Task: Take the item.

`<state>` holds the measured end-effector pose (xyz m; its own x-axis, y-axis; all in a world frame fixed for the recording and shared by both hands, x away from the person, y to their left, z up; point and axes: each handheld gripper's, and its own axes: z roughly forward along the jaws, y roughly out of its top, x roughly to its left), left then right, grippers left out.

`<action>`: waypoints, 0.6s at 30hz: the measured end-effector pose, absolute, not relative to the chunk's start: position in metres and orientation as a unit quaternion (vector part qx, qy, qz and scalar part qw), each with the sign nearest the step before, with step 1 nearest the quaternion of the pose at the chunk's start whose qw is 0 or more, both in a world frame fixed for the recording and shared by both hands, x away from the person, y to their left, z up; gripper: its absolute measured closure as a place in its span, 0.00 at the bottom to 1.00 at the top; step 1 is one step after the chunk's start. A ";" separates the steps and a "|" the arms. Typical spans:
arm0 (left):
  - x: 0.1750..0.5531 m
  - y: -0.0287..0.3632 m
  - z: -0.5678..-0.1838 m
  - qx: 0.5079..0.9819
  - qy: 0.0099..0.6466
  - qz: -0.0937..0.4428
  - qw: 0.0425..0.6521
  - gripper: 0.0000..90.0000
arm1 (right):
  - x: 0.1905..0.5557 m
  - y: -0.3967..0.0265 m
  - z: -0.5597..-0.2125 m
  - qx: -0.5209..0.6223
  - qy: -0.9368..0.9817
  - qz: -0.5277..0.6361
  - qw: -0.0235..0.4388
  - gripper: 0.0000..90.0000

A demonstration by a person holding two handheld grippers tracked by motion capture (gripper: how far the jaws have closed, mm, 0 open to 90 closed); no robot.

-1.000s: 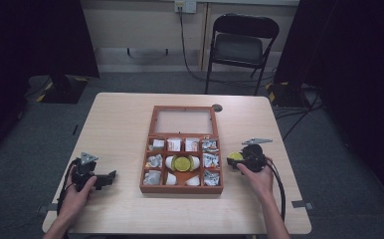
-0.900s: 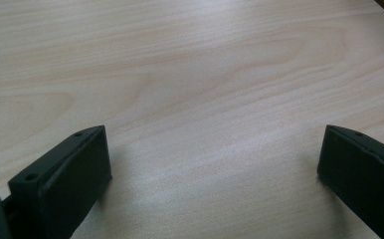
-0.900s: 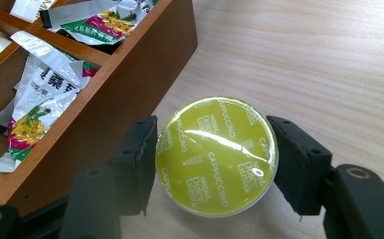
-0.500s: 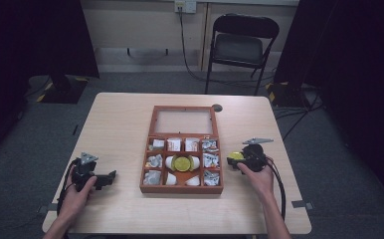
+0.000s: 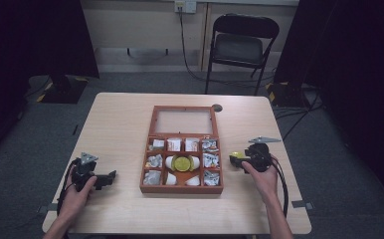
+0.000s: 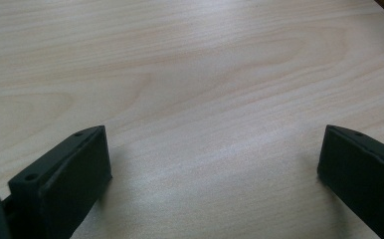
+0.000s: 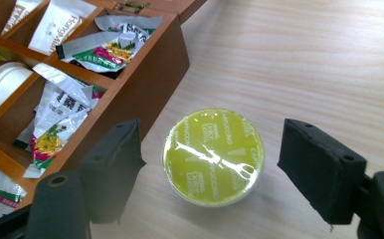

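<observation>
A yellow-green foil-topped capsule (image 7: 213, 156) stands upright on the table, just right of the wooden compartment box (image 7: 145, 79). My right gripper (image 7: 211, 142) straddles it. Its jaws have just been opening, and both pads stand clear of the capsule's sides. In the high view the capsule (image 5: 236, 157) sits at the tip of my right gripper (image 5: 240, 160), beside the box (image 5: 181, 189). My left gripper (image 5: 111, 177) rests at the table's front left, pointing toward the box. Its jaws (image 6: 215, 144) are wide apart with bare wood between them.
The box's glass lid (image 5: 182, 121) lies open toward the far side. Its compartments hold tea sachets (image 7: 63, 107), white pods and another yellow capsule (image 5: 181, 163). A folding chair (image 5: 242, 45) stands beyond the table. A small dark disc (image 5: 217, 107) lies near the far edge.
Both hands stay where they were. The right gripper's jaws look wider around the capsule than before.
</observation>
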<state>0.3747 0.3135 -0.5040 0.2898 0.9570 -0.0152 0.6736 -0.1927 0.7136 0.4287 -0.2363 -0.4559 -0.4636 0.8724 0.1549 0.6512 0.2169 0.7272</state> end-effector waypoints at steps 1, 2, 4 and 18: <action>0.375 0.314 -0.504 0.739 0.552 0.225 0.315 0.00 | 0.427 -0.237 -0.455 0.498 0.765 0.382 0.146 0.27; 0.375 0.313 -0.504 0.739 0.552 0.225 0.315 0.00 | 0.426 -0.239 -0.453 0.499 0.763 0.384 0.146 0.27; 0.375 0.314 -0.504 0.739 0.552 0.225 0.315 0.00 | 0.422 -0.242 -0.451 0.501 0.760 0.387 0.147 0.27; 0.375 0.314 -0.504 0.739 0.552 0.225 0.315 0.00 | 0.386 -0.273 -0.454 0.519 0.750 0.375 0.165 0.24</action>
